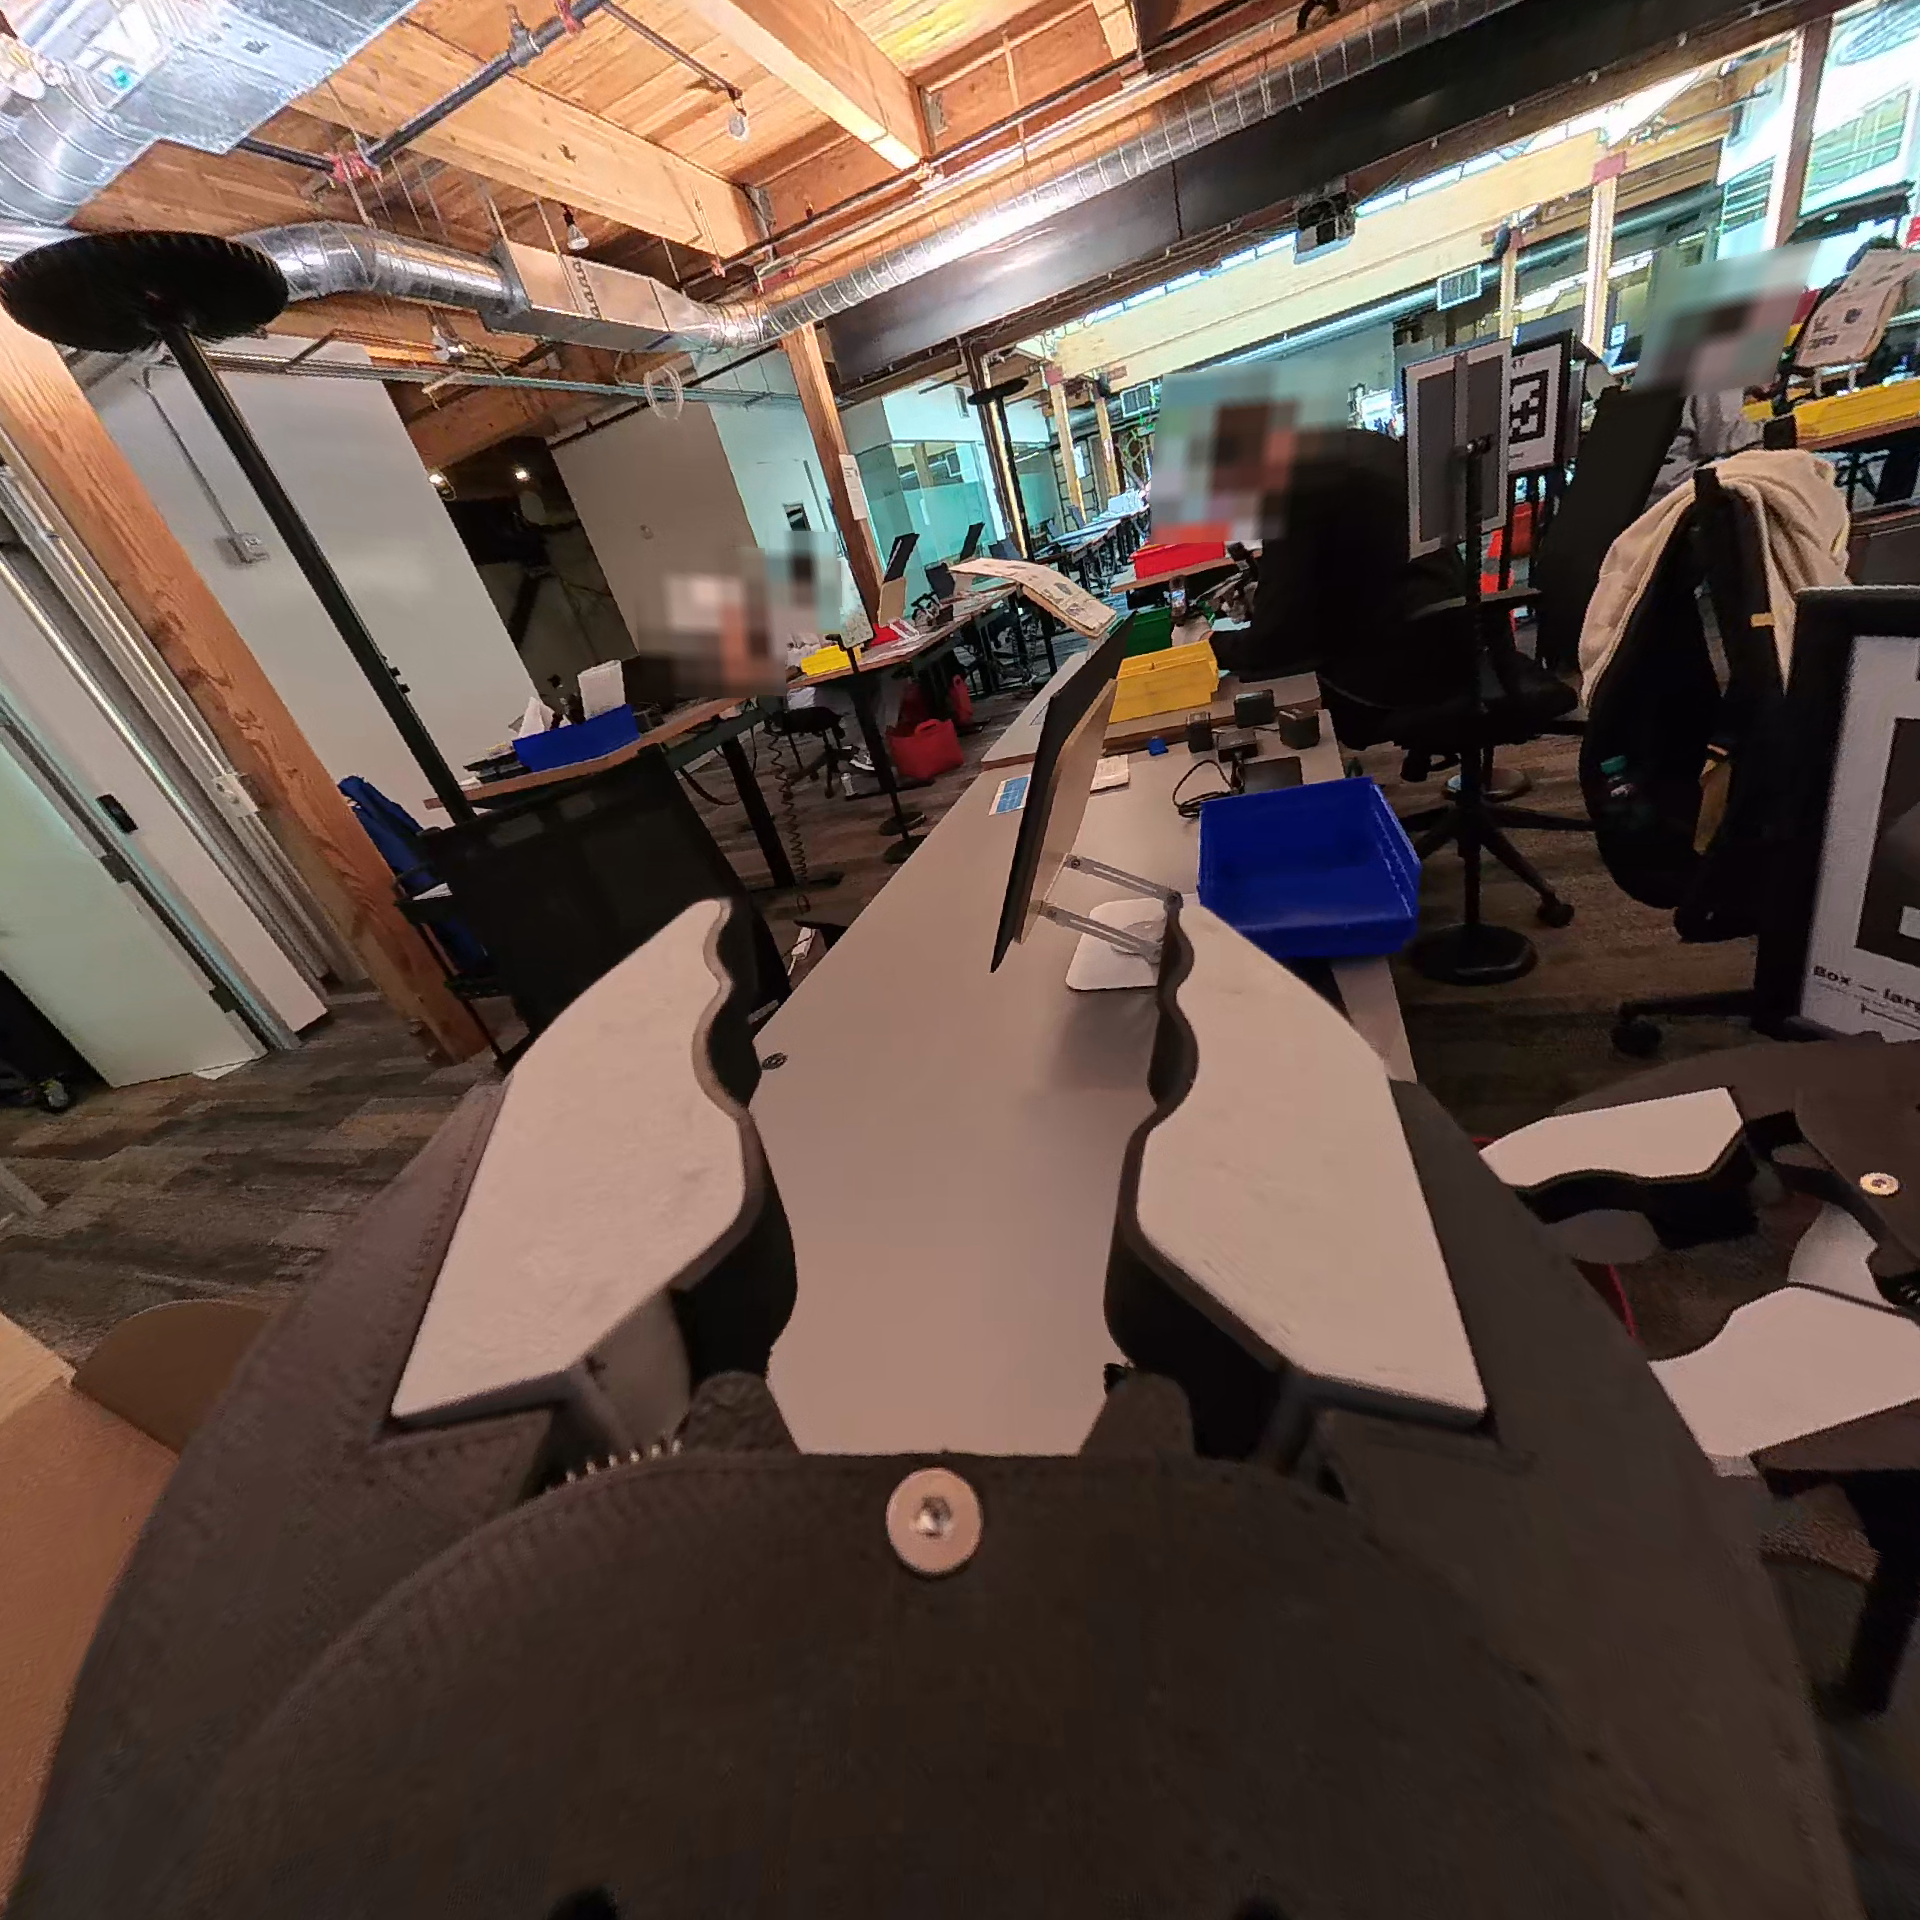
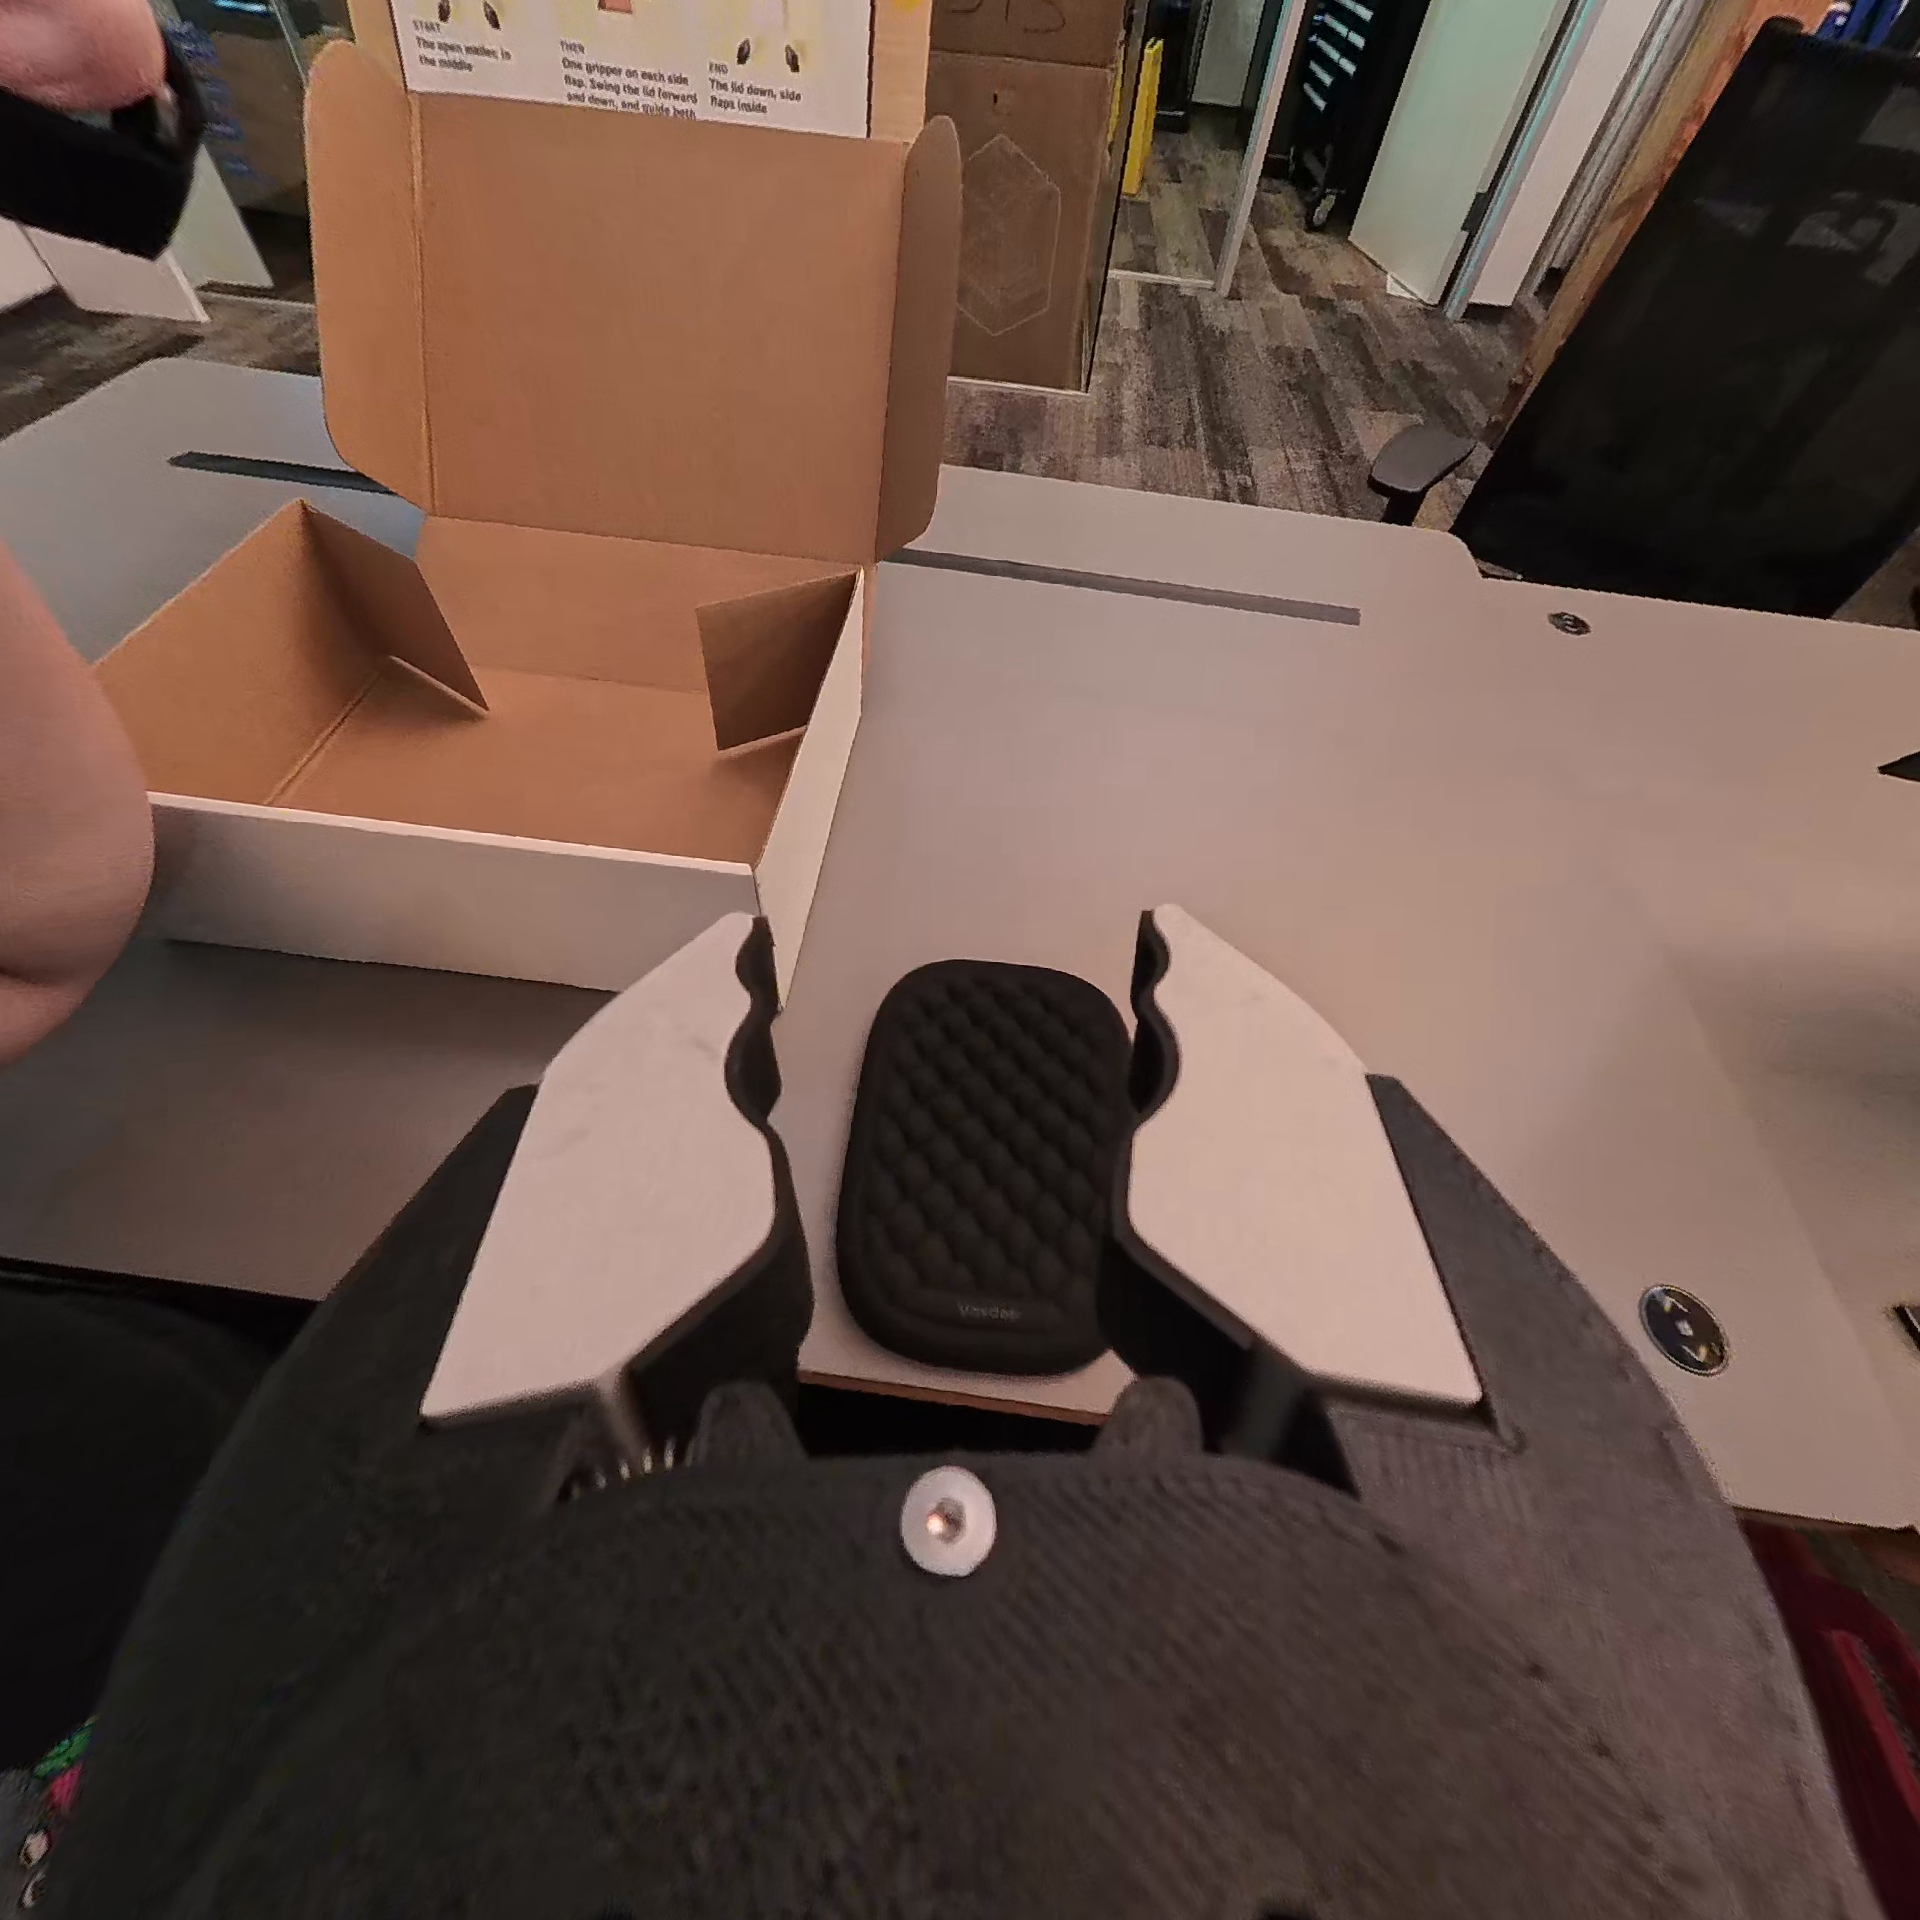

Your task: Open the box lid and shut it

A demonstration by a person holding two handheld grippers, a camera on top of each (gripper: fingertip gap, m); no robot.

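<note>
Right gripper (image 2: pixel 954 925): jaws spread wide and holding nothing; poised low over the near edge of the grey table (image 2: pixel 1351 831).
Black pad (image 2: pixel 982 1164): quilted, oblong; lies flat on the table and shows between the parted fingers, apparently below them rather than touching them.
Box (image 2: pixel 447 894): white outside, brown cardboard inside; stands on the table ahead and to the left of the right gripper, its near right corner just beside the left fingertip in the right wrist view; nothing is seen inside.
Lid (image 2: pixel 644 322): open, standing upright at the box's far side, its side flaps angled forward; two inner flaps lean into the box.
Instruction sheet (image 2: pixel 634 52): propped behind the lid; only its lower part shows.
Arm (image 2: pixel 62 810): a person's bare arm fills the left edge of the right wrist view.
Left gripper (image 1: pixel 951 925): jaws released and empty; raised and pointed along a long grey desk (image 1: pixel 914 1143); the right gripper shows at that view's right edge.
On the desk: a tilted dark screen (image 1: pixel 1060 800) on a metal stand; a blue bin (image 1: pixel 1309 873) beside it.
Beyond: yellow bins (image 1: pixel 1164 675) and a seated person (image 1: pixel 1340 582) in dark clothing.
</note>
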